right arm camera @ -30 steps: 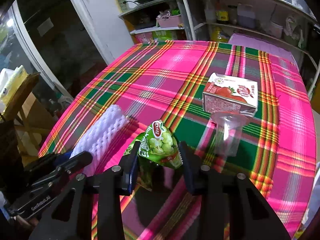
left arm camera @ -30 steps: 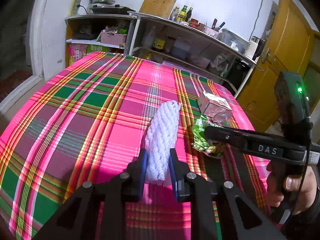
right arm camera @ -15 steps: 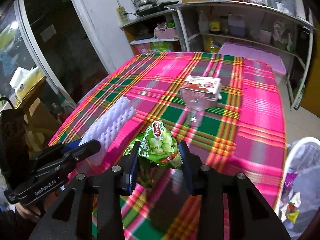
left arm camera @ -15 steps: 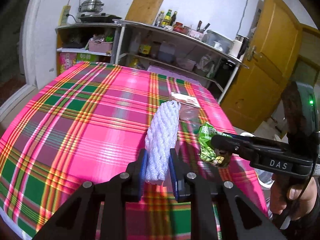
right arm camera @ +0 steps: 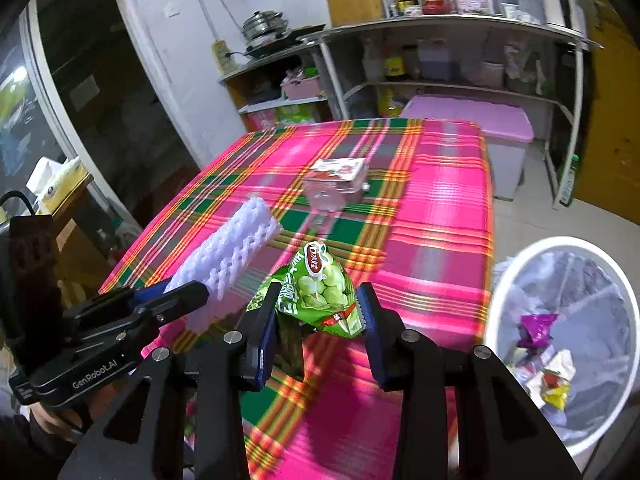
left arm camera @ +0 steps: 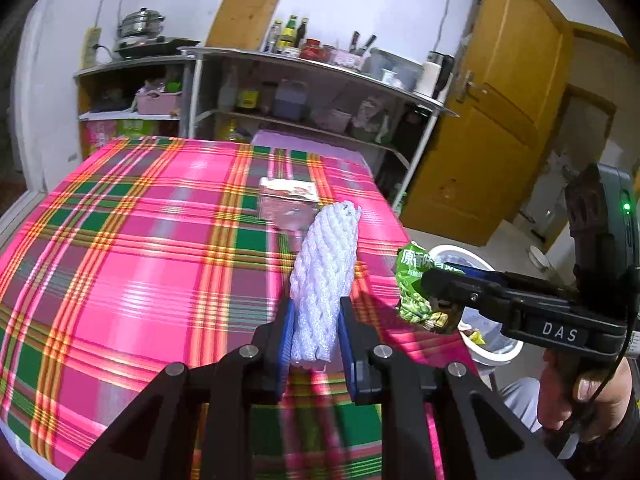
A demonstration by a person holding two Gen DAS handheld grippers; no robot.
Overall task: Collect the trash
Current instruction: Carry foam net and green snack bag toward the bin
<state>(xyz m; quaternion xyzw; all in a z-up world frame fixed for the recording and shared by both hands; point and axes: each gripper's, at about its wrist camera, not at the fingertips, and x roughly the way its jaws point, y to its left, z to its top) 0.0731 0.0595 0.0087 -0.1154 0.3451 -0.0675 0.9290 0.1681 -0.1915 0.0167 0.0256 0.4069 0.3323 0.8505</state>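
Note:
My left gripper (left arm camera: 314,320) is shut on a white foam net sleeve (left arm camera: 326,276), which sticks out forward above the table; the same sleeve (right arm camera: 228,258) shows at the left of the right wrist view. My right gripper (right arm camera: 318,308) is shut on a green snack bag (right arm camera: 318,292), also seen from the side as a green bag (left arm camera: 414,292) in the left wrist view. A white bin (right arm camera: 560,276) with several wrappers inside stands on the floor at the right, beside the table. A milk carton (right arm camera: 340,172) and a clear plastic cup (right arm camera: 326,198) remain on the cloth.
The table wears a pink and green plaid cloth (right arm camera: 440,200). Metal shelves (right arm camera: 440,28) with bottles and jars line the back wall. A pink-lidded box (right arm camera: 480,124) sits behind the table, a yellow door (left arm camera: 500,100) at the right. A hand (left arm camera: 592,396) grips the right tool.
Both grippers have risen and swung right with their loads still held. The carton and cup now lie farther off, and the white bin has come into view at the right.

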